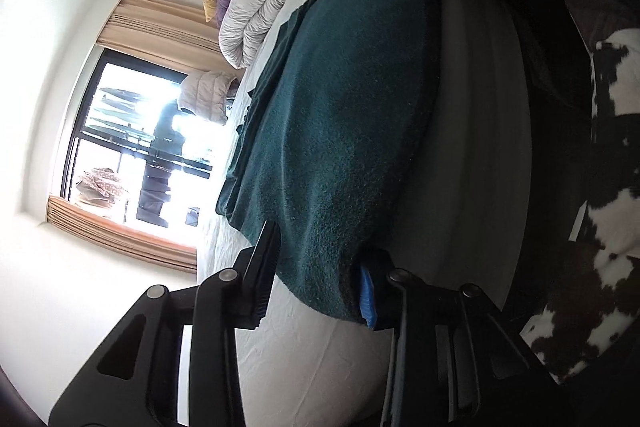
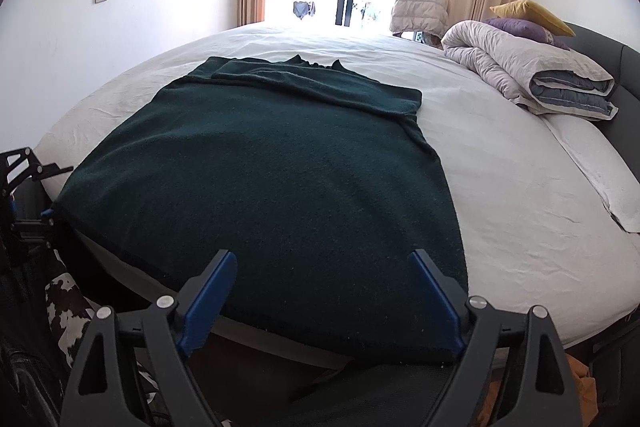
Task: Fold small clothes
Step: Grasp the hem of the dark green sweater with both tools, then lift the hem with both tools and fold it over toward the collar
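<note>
One dark green sweater [image 2: 264,163] flat on bed [image 2: 500,155], sleeve folded across.

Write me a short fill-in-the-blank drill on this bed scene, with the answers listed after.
1. The dark green sweater lies spread on the white ____.
2. The right tongs stand ____, gripping nothing.
3. The left tongs straddle the sweater's lower ____ corner.
4. The yellow pillow rests on a ____ pillow.

Answers: bed; open; left; purple

Sweater [image 2: 260,179] – fuzzy matt knit; bedsheet [image 2: 500,163] – smooth cotton-like cloth.
</note>
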